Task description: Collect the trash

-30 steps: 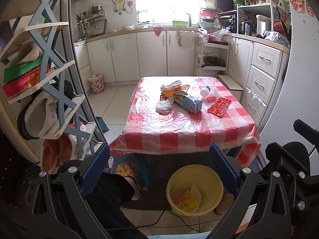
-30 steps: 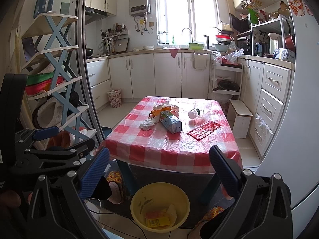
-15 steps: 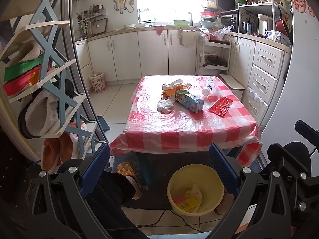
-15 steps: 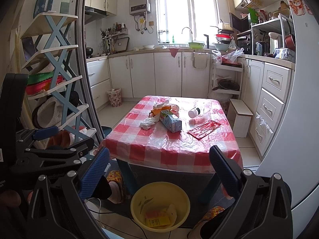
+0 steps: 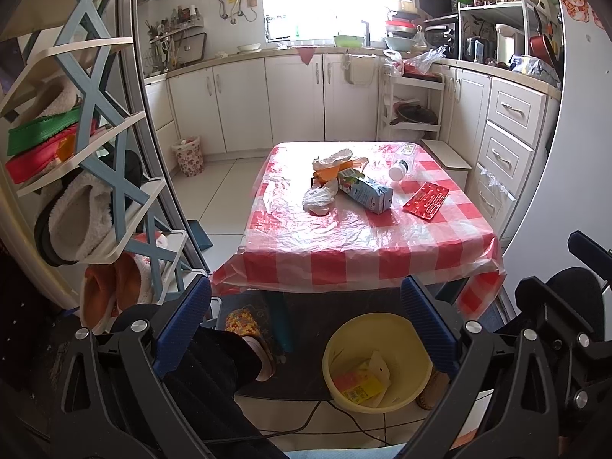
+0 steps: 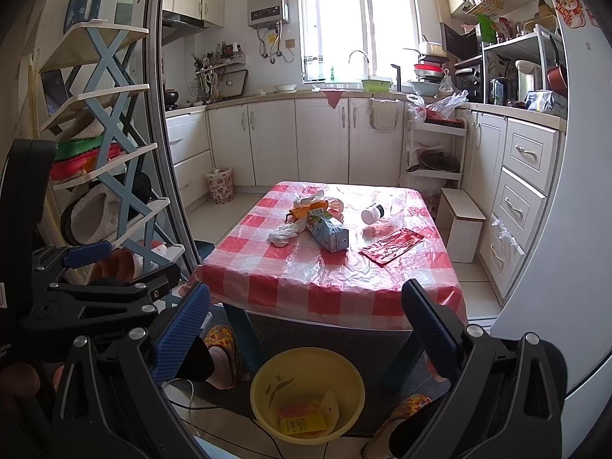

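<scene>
Trash lies on a low table with a red-checked cloth [image 5: 344, 256] [image 6: 306, 279]: a blue milk carton [image 5: 367, 193] [image 6: 329, 233], a crumpled white bag [image 5: 319, 197] [image 6: 285, 231], an orange wrapper [image 5: 329, 172] [image 6: 306, 210], a white bottle [image 5: 398, 170] [image 6: 371, 213] and a red packet [image 5: 426, 199] [image 6: 392, 246]. A yellow basin [image 5: 413, 352] [image 6: 267, 382] on the floor in front of the table holds a few scraps. My left gripper [image 5: 306, 325] and my right gripper [image 6: 306, 329] hang open and empty, well short of the table, above the basin.
A shoe rack [image 5: 88, 145] [image 6: 103, 145] stands at the left beside a door frame. White cabinets line the back and right walls. A small floral bin [image 5: 188, 156] stands by the cabinets, a white step stool [image 6: 461, 229] right of the table. A person's slippered feet [image 6: 220, 355] rest near the basin.
Both views have shifted only slightly; the table sits a touch lower and closer in the left wrist view. Nothing was picked up or let go.
</scene>
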